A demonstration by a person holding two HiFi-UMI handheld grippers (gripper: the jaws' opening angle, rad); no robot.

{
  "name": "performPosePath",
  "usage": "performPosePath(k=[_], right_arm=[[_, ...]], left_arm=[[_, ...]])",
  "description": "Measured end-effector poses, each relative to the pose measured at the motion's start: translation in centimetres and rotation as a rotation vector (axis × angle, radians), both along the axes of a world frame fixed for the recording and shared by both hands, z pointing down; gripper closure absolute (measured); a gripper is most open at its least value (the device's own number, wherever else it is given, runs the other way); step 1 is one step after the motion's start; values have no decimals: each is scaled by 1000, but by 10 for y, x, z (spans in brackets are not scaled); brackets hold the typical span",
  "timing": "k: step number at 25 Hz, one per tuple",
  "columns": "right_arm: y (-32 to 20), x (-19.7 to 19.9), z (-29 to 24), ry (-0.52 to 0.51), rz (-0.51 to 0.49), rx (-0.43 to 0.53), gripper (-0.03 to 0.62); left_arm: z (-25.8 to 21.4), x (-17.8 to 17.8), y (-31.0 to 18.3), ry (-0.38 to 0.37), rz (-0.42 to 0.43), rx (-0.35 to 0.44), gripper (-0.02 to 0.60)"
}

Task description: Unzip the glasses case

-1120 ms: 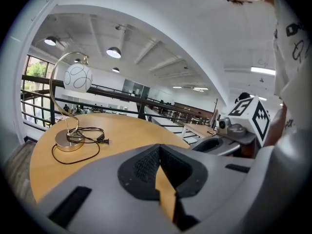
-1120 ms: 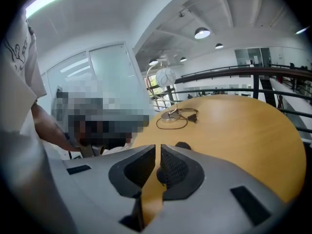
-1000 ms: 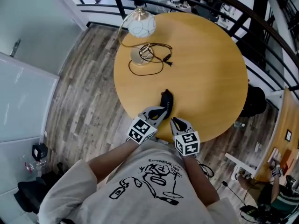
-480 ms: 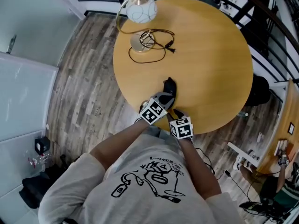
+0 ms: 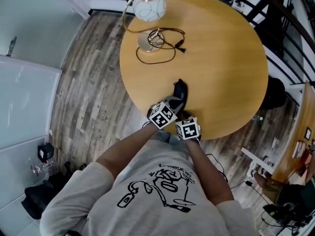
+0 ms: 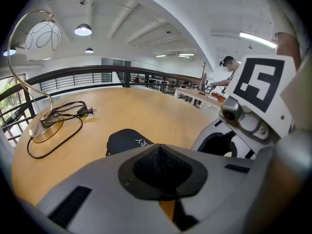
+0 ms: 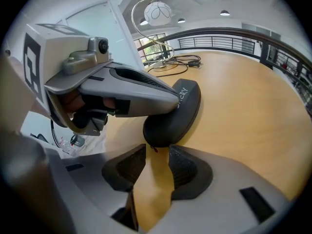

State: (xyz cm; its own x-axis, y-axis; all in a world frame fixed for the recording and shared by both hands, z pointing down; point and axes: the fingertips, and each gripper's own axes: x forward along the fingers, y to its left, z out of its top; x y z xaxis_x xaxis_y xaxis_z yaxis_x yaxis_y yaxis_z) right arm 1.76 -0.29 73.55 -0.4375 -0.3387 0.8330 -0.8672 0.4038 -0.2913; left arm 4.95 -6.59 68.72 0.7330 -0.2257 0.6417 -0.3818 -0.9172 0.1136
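Observation:
A black zipped glasses case (image 5: pixel 180 89) lies near the front edge of the round wooden table (image 5: pixel 221 58). My left gripper (image 5: pixel 173 103) is shut, and its closed tip lies over the top of the case (image 7: pixel 178 113). In the left gripper view the case (image 6: pixel 127 139) shows just past the joined pads of the left gripper (image 6: pixel 161 172). My right gripper (image 7: pixel 155 165) stands open right at the case's near end, with only bare table between its pads. A small zipper pull (image 7: pixel 155 149) hangs from that end just ahead of the pads. In the head view the right gripper (image 5: pixel 183 117) sits beside the left one.
A globe lamp (image 5: pixel 147 6) on a curved brass arm stands at the table's far left, with its round base (image 5: pixel 146 42) and a looped black cord (image 5: pixel 167 43). The table edge is directly below my hands. Dark railings (image 5: pixel 256 14) ring the far side.
Both grippers have closed in on the near end of the case and now sit tight together over it. The case itself has not moved on the table.

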Motion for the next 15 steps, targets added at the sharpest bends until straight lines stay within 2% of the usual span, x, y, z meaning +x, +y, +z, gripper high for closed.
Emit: performPosePath(k=[3, 7, 11, 15], right_arm=[[2, 0, 5, 11, 15, -15, 450], [2, -8, 12, -24, 37, -44, 450], [-2, -6, 18, -48, 97, -63, 453], [0, -9, 17, -75, 98, -60, 550]], left_arm=[[1, 0, 0, -8, 8, -4, 575], [2, 0, -1, -18, -4, -24, 575], [4, -2, -2, -29, -2, -45, 575], [3, -3, -3, -38, -1, -30, 575]])
